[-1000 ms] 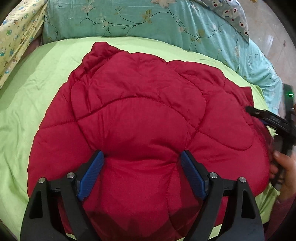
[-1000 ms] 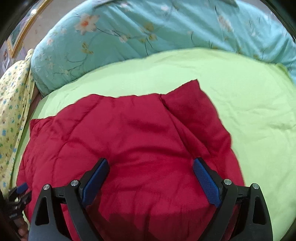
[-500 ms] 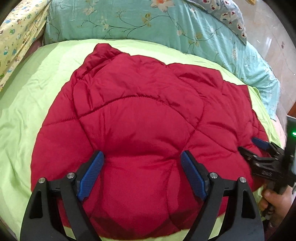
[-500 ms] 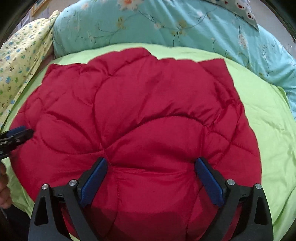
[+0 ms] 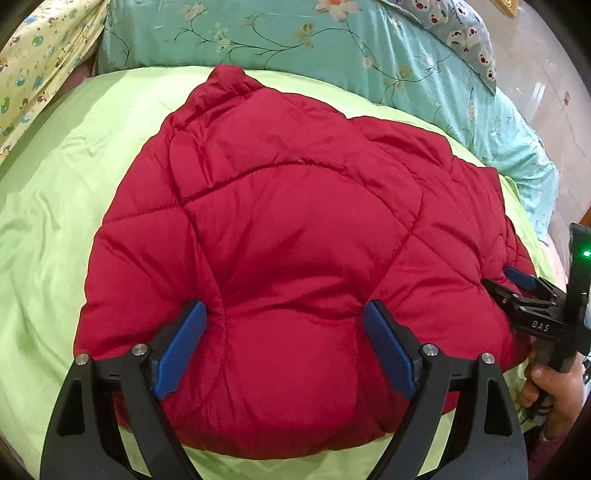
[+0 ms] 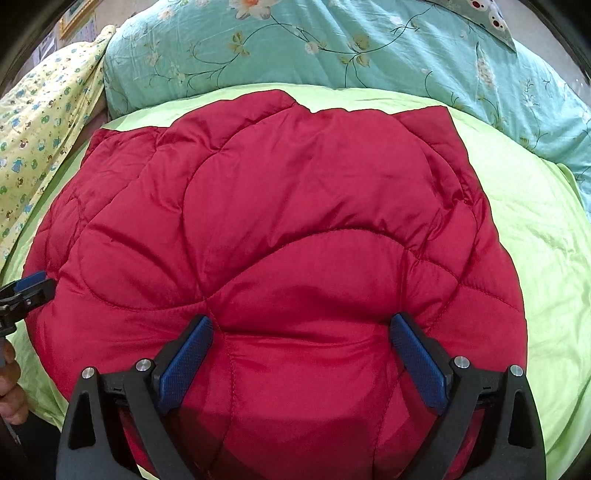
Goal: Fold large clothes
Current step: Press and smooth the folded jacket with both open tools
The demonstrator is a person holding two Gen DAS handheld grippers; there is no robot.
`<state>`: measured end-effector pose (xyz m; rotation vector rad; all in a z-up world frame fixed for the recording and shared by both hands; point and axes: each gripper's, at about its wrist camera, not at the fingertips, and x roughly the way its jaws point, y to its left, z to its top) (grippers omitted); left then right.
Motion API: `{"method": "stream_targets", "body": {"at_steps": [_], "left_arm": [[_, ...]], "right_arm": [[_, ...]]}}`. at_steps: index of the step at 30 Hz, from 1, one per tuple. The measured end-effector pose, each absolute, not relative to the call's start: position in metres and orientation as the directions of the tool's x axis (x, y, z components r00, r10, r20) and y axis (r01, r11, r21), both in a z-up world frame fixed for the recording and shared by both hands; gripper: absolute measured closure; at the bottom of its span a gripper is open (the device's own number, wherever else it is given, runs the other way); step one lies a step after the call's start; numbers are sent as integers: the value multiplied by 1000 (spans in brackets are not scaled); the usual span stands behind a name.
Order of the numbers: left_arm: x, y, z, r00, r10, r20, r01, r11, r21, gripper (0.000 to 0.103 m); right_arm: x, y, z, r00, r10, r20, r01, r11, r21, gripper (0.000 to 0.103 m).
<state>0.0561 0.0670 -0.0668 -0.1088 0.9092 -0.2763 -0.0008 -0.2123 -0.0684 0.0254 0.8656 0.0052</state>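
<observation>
A red quilted puffer jacket lies folded and flat on the light green bedspread, collar toward the pillows. My left gripper stands wide over the jacket's near edge. Its jaws are opening, and padded fabric bulges between the blue pads without being clamped. My right gripper is also open, its fingers resting on the jacket's near part. In the left wrist view the right gripper shows at the jacket's right edge, held by a hand. The right wrist view catches the left gripper at the jacket's left edge.
A teal floral pillow lies along the head of the bed behind the jacket. A yellow patterned cloth hangs at the far left, and a grey bear-print pillow sits at the back right. Tiled floor lies beyond the bed's right side.
The right gripper came down from the jacket's upper right side to its lower right edge, and the jacket's right part now lies flat. The left gripper stayed put.
</observation>
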Motion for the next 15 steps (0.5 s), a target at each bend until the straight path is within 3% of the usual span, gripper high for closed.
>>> {"method": "stream_targets", "body": {"at_steps": [15], "left_arm": [[40,79,-53,593,-300,-747,188,954,-233,14]], "right_arm": [[-10,-215,-63,664,27,-747,7,999,43,6]]}}
